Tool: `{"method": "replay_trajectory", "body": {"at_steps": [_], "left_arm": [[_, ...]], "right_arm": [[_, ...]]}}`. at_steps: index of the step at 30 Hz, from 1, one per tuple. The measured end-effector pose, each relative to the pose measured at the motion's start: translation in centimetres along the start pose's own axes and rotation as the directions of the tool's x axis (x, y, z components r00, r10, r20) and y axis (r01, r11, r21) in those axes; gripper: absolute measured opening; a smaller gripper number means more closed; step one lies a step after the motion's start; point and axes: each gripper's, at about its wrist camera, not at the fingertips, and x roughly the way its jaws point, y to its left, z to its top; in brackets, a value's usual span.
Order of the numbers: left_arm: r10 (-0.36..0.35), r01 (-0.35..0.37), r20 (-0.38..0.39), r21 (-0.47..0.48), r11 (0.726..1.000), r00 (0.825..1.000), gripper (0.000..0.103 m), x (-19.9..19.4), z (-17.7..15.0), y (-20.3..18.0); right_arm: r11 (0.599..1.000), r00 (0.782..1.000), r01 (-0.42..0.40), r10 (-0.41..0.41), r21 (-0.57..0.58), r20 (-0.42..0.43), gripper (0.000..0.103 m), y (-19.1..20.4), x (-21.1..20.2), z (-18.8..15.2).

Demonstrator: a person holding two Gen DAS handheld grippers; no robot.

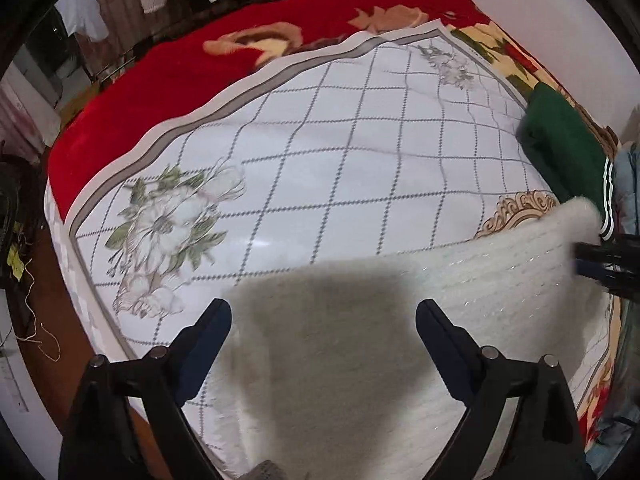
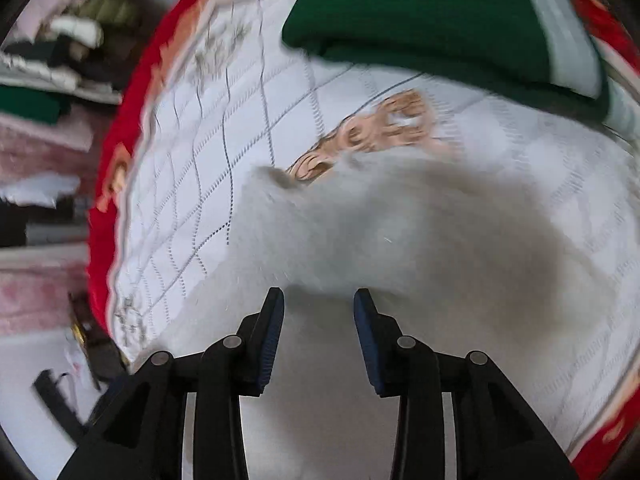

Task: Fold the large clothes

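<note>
A white fluffy knit garment lies spread on the bed's white grid-patterned sheet. My left gripper hangs over its near part, pointing steeply down, jaws wide open with nothing pinched; its shadow falls on the knit. In the blurred right wrist view the same white garment shows a raised fold. My right gripper stands above it with a moderate gap between the blue pads, and the pads press on nothing. A folded dark green garment with white stripes lies at the sheet's right side, and the right wrist view shows this green garment too.
A red flowered blanket covers the far part of the bed. The bed's left edge drops to a brown floor with loose cord. A black blurred shape pokes in at the right edge. Piled clothes lie beyond the bed.
</note>
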Motion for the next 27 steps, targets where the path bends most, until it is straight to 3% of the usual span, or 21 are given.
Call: {"method": "replay_trajectory", "body": {"at_steps": [1,3,6,8,10,12,15,17,20,22,23,24,27], "left_arm": [[0.004,-0.004,0.000,0.001,1.000,1.000,0.094,0.2,0.1,-0.3],[0.001,-0.001,-0.009,0.002,1.000,1.000,0.094,0.6,0.1,-0.8],[-0.014,0.014,-0.017,0.000,1.000,1.000,0.094,0.8,-0.1,-2.2],[-0.043,0.043,-0.031,-0.001,0.999,0.999,0.094,0.8,-0.1,-3.6],[-0.083,0.083,-0.046,0.003,0.997,0.996,0.094,0.9,-0.1,-5.3],[-0.111,0.113,-0.048,0.030,0.993,0.993,0.094,1.2,0.0,-7.5],[-0.108,0.116,-0.069,0.110,0.987,0.992,0.094,3.0,0.0,-11.3],[-0.097,0.110,-0.095,0.151,0.982,0.991,0.094,4.7,0.0,-13.3],[-0.082,0.103,-0.116,0.194,0.976,0.990,0.094,6.1,0.0,-15.0],[-0.071,0.094,-0.108,0.221,0.971,0.992,0.094,6.2,0.1,-15.3],[-0.069,0.093,-0.105,0.236,0.967,0.992,0.094,6.1,0.1,-15.3],[-0.063,0.088,-0.104,0.252,0.964,0.993,0.094,5.9,0.1,-15.4],[-0.052,0.082,-0.108,0.299,0.951,0.993,0.094,5.5,-0.3,-15.9]], "right_arm": [[0.998,0.997,0.063,-0.063,-0.015,-0.053,0.038,0.4,2.7,1.1],[0.994,0.988,0.109,-0.112,-0.025,-0.110,0.038,0.7,7.1,2.7],[0.988,0.974,0.142,-0.150,-0.062,-0.167,0.038,2.1,6.3,4.3],[0.995,0.984,0.080,-0.089,-0.062,-0.154,0.040,1.7,4.2,4.1],[0.999,0.995,0.000,-0.004,-0.035,-0.101,0.050,0.3,1.0,3.4],[1.000,1.000,0.001,-0.002,0.010,0.030,0.083,-2.7,-3.6,2.4],[0.992,0.979,0.102,-0.113,0.073,0.169,0.089,-8.3,-7.2,1.9],[0.983,0.984,0.109,-0.129,0.150,0.127,0.089,-13.0,-6.5,2.1],[0.987,0.999,0.051,-0.049,0.155,-0.016,0.089,-17.1,-2.4,2.8],[0.993,0.998,0.054,-0.049,0.107,-0.049,0.072,-17.9,-0.9,2.5],[0.993,0.996,0.073,-0.068,0.092,-0.057,0.050,-17.9,-0.7,2.0],[0.993,0.997,0.047,-0.041,0.106,-0.060,0.034,-18.0,-1.0,1.2],[0.982,0.997,0.040,-0.027,0.187,-0.068,0.019,-19.0,-1.8,-2.3]]}}
